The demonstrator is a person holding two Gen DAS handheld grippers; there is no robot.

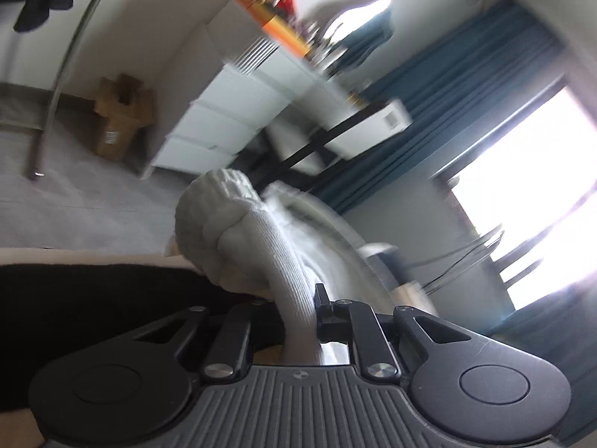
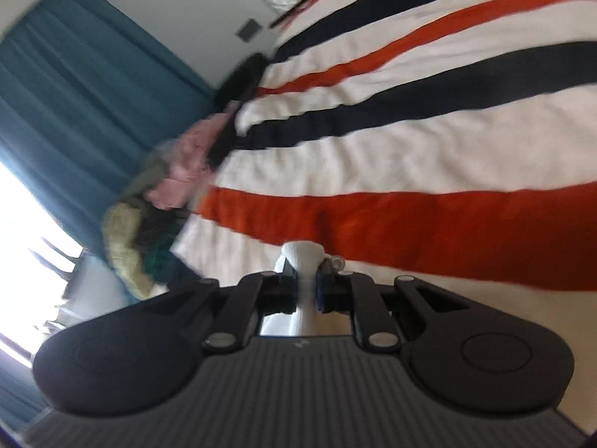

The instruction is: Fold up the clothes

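Both-handed: left gripper (image 1: pixel 304 317) and right gripper (image 2: pixel 306 285) each pinch the white ribbed knit garment (image 1: pixel 231 224) between pressed jaws, above a striped red, black and white bedcover (image 2: pixel 429 156).

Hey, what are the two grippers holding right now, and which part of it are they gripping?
Each is shut on white knit fabric. The left gripper pinches a narrow stretched band below a bunched knit; the right gripper pinches a small fold. Which part cannot be told.

Both views look out from just behind their own claw, tilted hard. The left wrist view faces the white drawers (image 1: pixel 231 112) and window (image 1: pixel 530 201) across the room. The right wrist view looks close over the striped bed (image 2: pixel 429 156); both catch the blue curtain (image 2: pixel 74 86).
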